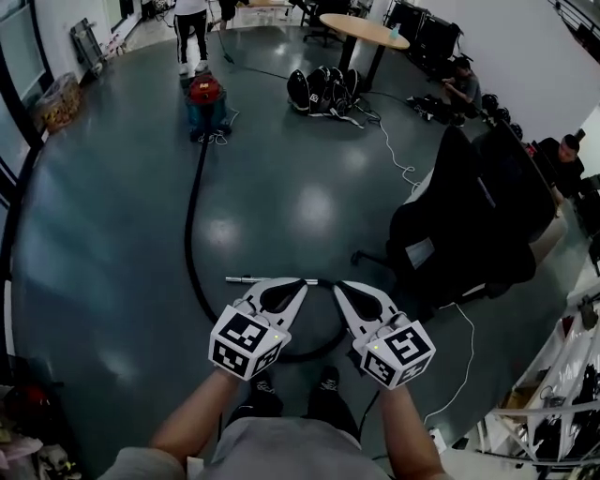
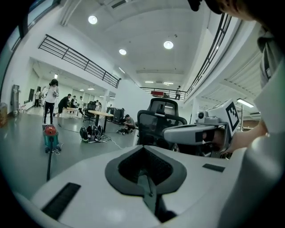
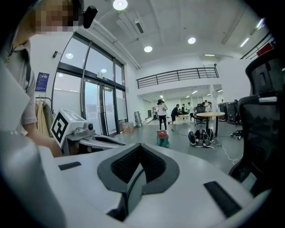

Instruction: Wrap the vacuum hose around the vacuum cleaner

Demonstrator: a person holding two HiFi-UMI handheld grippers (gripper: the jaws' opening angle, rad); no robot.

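Observation:
A red and teal vacuum cleaner stands far off on the grey floor. Its black hose runs toward me, loops under my hands and ends in a metal wand lying just beyond the left gripper. My left gripper and right gripper hang side by side above the loop, both shut and empty. From the left gripper view the vacuum cleaner and hose show at far left. The vacuum cleaner sits straight ahead of the shut jaws in the right gripper view.
A black office chair stands close on my right, with a white cable trailing past it. Black bags lie beside a round table. A person stands behind the vacuum; others sit at the right wall.

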